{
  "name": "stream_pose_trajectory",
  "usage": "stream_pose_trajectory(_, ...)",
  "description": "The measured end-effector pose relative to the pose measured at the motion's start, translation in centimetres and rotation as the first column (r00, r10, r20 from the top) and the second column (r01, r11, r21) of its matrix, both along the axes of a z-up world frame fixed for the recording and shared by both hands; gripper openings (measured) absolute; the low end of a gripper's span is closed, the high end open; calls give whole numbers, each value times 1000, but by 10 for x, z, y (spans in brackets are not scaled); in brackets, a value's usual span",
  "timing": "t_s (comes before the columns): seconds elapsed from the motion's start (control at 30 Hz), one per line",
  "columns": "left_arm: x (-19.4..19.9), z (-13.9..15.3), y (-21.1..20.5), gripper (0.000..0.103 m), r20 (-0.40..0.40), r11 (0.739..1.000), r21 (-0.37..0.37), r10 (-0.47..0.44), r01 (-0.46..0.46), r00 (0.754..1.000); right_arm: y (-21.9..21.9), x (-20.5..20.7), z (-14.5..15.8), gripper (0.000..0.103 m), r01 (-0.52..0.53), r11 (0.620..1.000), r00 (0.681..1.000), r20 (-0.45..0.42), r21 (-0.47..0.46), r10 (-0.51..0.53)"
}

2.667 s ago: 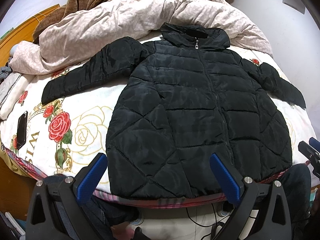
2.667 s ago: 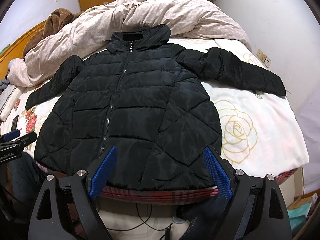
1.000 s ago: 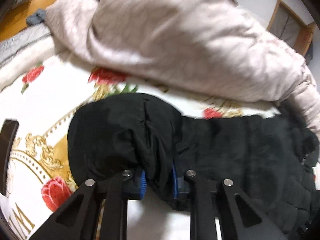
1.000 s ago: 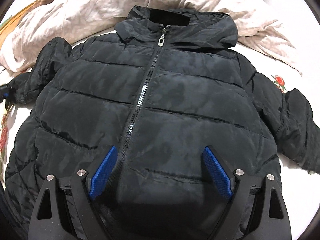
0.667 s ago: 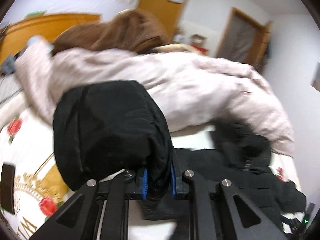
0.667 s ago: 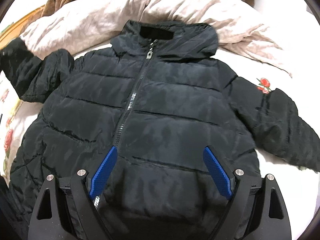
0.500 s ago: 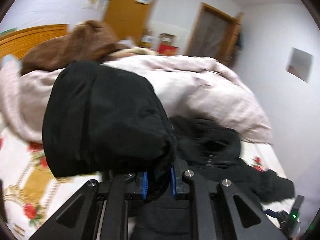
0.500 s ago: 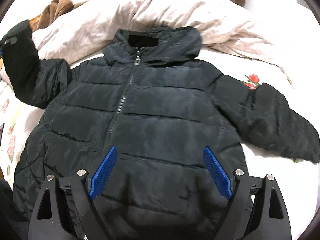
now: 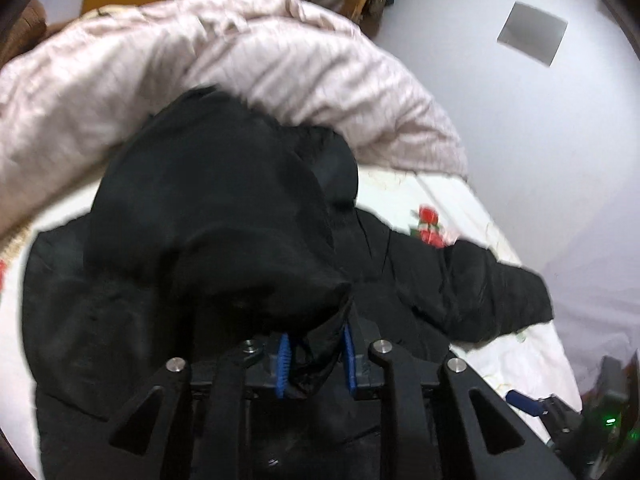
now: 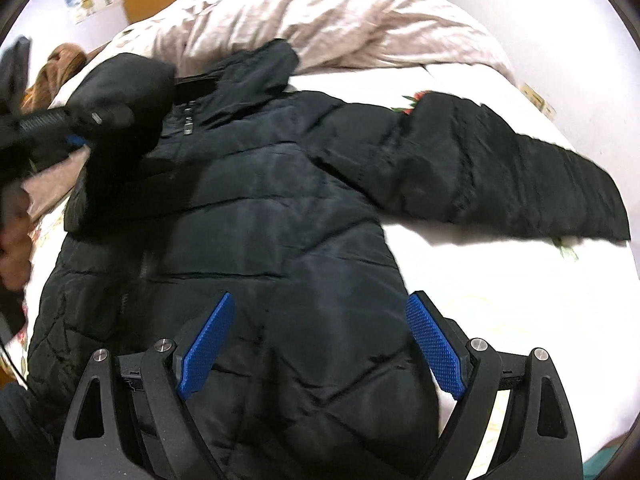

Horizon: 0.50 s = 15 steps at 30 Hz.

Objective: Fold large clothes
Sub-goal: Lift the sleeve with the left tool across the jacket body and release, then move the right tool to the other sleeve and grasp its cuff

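Step in hand: folding the left sleeve (image 10: 120, 92) across the chest of the black padded jacket (image 10: 260, 216), judging by where the cuff hangs.
Jacket: lies front up, zipped, on the rose-print bed sheet (image 10: 500, 280), hood toward the heaped pink quilt (image 10: 320, 12).
Left tongs (image 9: 316, 360): jaws are opening; a fold of the cuff is between the blue pads, which no longer seem to press it.
Right tongs (image 10: 316, 344): wide apart, empty, hovering over the jacket's lower front.
Right sleeve (image 10: 500, 176): spread out sideways on the sheet, not yet folded.
Doing it well: let the cuff drop only once it sits over the chest, so the sleeve lies flat and straight across; padded fabric is springy and slippery, so it may slide back; the free tongs could press the body down.
Containers: none in view; nothing to report inside any.
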<state>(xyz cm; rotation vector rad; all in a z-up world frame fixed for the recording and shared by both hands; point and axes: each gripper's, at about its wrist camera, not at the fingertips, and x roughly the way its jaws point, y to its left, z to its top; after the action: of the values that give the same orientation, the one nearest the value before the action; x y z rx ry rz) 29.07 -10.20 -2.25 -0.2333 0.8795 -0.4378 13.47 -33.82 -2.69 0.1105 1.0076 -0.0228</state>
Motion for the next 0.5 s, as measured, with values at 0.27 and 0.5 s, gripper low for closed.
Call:
stream_pose_trajectory(0.27,-15,2,-8,72,-33,991,-103,-85,81,996,-10,7,0,88,30,999,999,14,26,-30)
stream_pose_trajectory(0.5,-17,39,58,77,71,998,-66,13,-8,997,20,38,19,87,-11,997,995,100,78,3)
